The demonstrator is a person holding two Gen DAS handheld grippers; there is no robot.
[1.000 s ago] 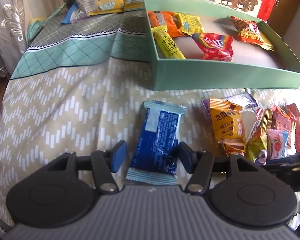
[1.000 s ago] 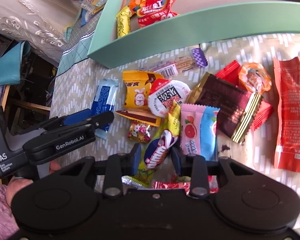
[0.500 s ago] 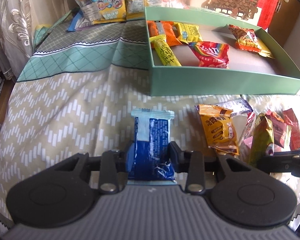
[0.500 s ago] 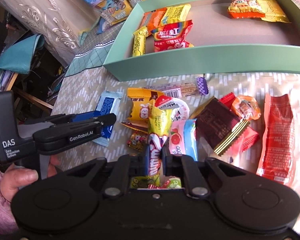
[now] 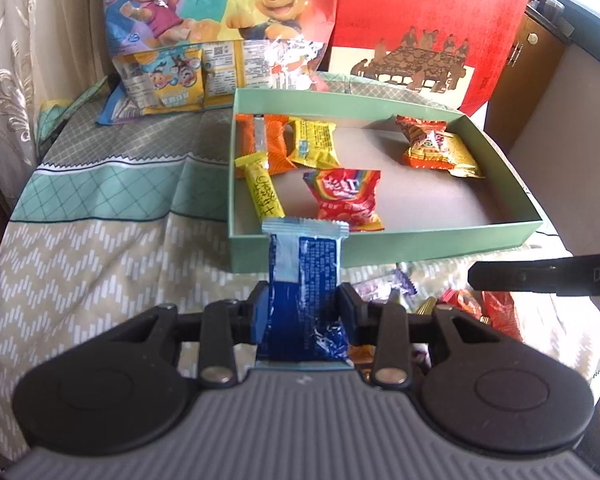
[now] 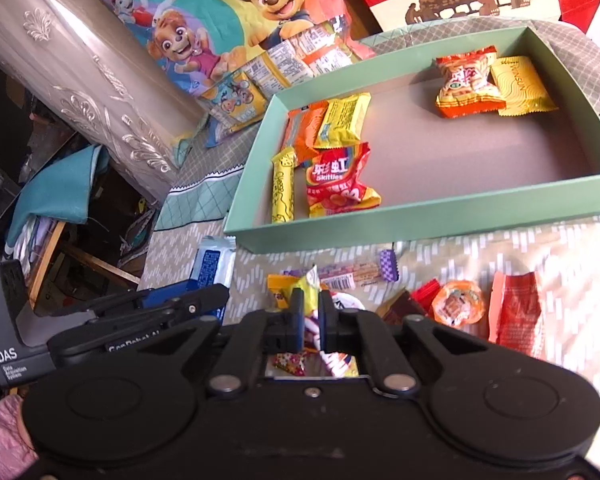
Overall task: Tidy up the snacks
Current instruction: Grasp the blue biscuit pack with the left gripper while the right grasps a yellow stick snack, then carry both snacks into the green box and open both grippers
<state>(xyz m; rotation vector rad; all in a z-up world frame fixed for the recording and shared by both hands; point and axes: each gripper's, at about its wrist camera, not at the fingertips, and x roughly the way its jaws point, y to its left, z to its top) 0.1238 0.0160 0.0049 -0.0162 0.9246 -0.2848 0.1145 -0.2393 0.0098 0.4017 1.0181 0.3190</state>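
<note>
Now six snacks lie in the green box (image 5: 384,248); each tool grips one packet: left tool (image 5: 303,314), right tool (image 6: 310,322).

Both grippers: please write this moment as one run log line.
left gripper: shut on blue packet | right gripper: shut on yellow packet | green box: ahead

Sunlit patterned tablecloth (image 5: 100,248), embossed curtain (image 6: 80,80) at left, wooden cabinet (image 5: 536,60) behind

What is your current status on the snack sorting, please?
Left gripper shut on blue foil snack packet. Right gripper shut on yellow candy wrapper. Mint-green cardboard box ahead, nothing blocking.
</note>
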